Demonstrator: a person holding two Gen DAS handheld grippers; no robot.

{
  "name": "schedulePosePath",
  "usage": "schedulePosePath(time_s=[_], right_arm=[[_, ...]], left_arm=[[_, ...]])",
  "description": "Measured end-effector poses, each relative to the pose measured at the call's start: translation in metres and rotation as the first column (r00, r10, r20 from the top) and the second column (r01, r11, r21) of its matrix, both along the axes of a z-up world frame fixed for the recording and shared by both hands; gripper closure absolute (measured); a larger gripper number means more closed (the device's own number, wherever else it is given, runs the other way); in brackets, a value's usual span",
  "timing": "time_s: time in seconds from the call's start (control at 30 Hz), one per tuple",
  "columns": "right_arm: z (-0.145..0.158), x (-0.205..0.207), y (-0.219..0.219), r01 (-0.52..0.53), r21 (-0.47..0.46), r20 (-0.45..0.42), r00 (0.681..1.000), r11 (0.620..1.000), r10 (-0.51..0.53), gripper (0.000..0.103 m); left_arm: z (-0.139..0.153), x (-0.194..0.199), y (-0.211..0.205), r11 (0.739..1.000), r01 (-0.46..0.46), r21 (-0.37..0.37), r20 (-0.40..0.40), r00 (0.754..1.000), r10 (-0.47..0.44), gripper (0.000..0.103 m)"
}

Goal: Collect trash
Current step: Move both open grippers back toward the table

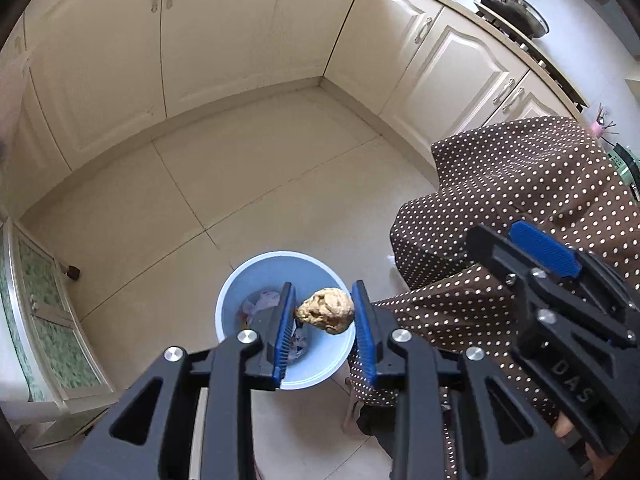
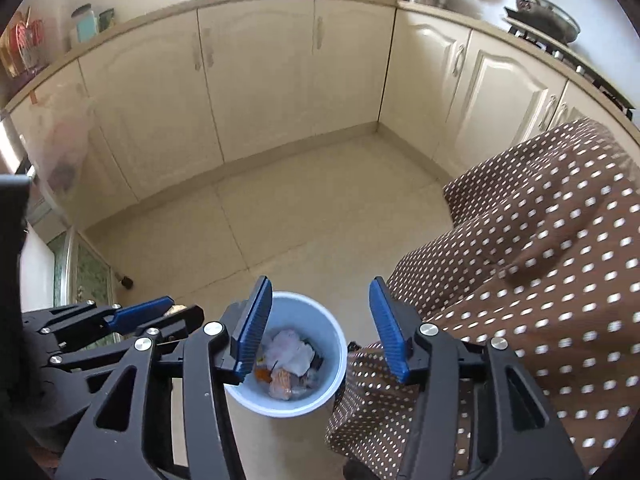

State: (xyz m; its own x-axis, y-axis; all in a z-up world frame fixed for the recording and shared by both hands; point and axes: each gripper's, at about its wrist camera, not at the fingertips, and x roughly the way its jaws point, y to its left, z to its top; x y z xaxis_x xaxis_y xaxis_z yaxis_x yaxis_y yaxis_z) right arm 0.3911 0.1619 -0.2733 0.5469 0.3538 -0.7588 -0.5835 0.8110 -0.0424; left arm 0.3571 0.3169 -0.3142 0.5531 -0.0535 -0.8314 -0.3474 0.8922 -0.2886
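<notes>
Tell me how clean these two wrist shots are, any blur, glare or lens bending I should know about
Left wrist view: sharp on the crumpled tan wad between the left gripper pads over the blue bin; cabinets bow from the fisheye, corners are dark. Right wrist view: the polka-dot cloth smears at the right edge, daylight washes out the top of the frame, the open right gripper stays crisp.

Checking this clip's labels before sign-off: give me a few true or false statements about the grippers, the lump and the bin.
1. The left gripper holds a tan crumpled lump above the blue bin. True.
2. The right gripper is shut on a wrapper. False: it is open and holds nothing.
3. The bin is empty. False: trash already lies in it.
4. The bin stands on the tiled floor. True.
</notes>
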Motion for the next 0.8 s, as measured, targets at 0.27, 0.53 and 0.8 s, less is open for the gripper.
schedulePosePath(time_s=[0.27,0.53,0.8], right_arm=[[0.029,-0.004,-0.016,0.022,0.047,0.056,0.998,0.999,-0.024,0.053],[0.065,-0.023,-0.035,0.026,0.101,0.092,0.995,0.995,-0.035,0.051],[0.125,-0.058,-0.065,0.009,0.190,0.158,0.987,0.982,-0.040,0.050]], left_arm=[[0.031,0.001,-0.012,1.000,0.019,0.025,0.043,0.999,-0.021,0.074],[0.075,-0.021,-0.022,0.996,0.004,0.085,0.104,0.994,-0.013,0.055],[0.139,-0.049,-0.050,0.990,0.002,0.142,0.199,0.980,-0.030,0.055]])
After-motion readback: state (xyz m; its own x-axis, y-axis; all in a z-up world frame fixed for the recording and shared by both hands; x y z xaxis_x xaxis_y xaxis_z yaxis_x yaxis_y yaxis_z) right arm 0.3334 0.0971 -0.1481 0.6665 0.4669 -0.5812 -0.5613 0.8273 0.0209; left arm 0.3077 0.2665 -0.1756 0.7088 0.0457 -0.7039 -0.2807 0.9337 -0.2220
